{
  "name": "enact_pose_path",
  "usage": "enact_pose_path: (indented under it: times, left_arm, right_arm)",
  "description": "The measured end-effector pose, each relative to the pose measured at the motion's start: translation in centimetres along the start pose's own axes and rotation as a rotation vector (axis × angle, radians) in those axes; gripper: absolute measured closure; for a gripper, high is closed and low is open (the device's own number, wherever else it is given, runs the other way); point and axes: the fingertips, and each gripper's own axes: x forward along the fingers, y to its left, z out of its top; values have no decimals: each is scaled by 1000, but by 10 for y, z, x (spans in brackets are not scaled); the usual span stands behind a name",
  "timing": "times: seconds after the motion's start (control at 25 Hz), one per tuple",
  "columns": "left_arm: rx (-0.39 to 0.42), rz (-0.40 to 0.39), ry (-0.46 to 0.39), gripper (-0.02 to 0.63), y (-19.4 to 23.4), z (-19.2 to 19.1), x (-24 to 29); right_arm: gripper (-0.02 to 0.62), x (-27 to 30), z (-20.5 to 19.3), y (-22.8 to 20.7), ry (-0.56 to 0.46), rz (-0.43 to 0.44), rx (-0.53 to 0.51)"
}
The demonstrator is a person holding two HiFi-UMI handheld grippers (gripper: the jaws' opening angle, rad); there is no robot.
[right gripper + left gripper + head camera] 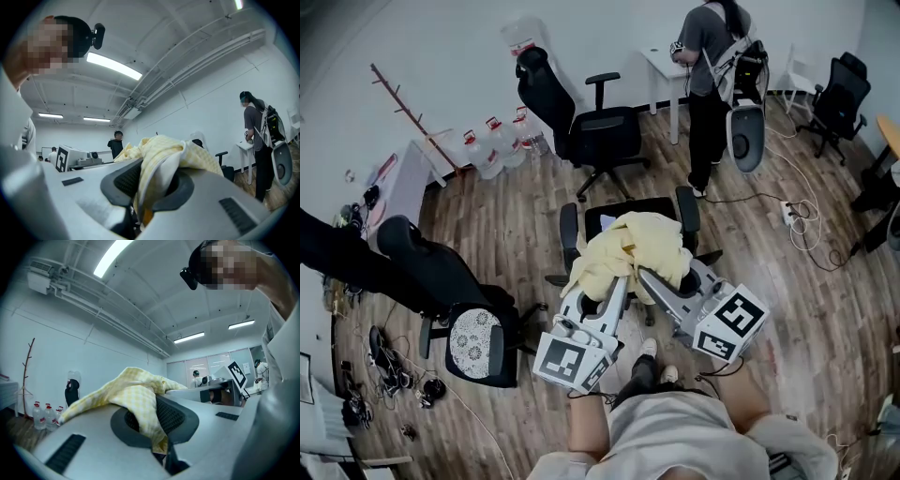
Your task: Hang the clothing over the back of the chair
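A pale yellow checked garment (630, 251) hangs bunched between my two grippers, above a black office chair (630, 208) whose armrests show on either side. My left gripper (622, 282) is shut on the garment's left part; in the left gripper view the cloth (136, 401) drapes over the jaws and is pinched between the dark pads. My right gripper (643, 275) is shut on the right part, and in the right gripper view the cloth (161, 161) bulges out of the jaws. The chair's seat and back are mostly hidden under the garment.
Another black chair (591, 117) stands behind, and a third with a patterned cushion (473, 342) at the left. A person (708, 84) stands at a white desk at the back right. Water bottles (497, 145) line the wall. Cables (802, 220) trail over the wooden floor at right.
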Motion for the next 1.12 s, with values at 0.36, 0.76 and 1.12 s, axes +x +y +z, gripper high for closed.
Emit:
enact_pose_path:
  times: [0.36, 0.76, 1.12]
  left_arm:
    - [-29, 12, 14, 575, -16, -16, -24]
    - [-58, 24, 68, 575, -29, -45, -38]
    - [-99, 42, 133, 575, -29, -83, -39]
  right_arm:
    - [532, -16, -20, 23, 23, 18, 27]
    - [532, -33, -52, 32, 76, 31, 63]
    - [531, -41, -95, 23, 162, 4, 120]
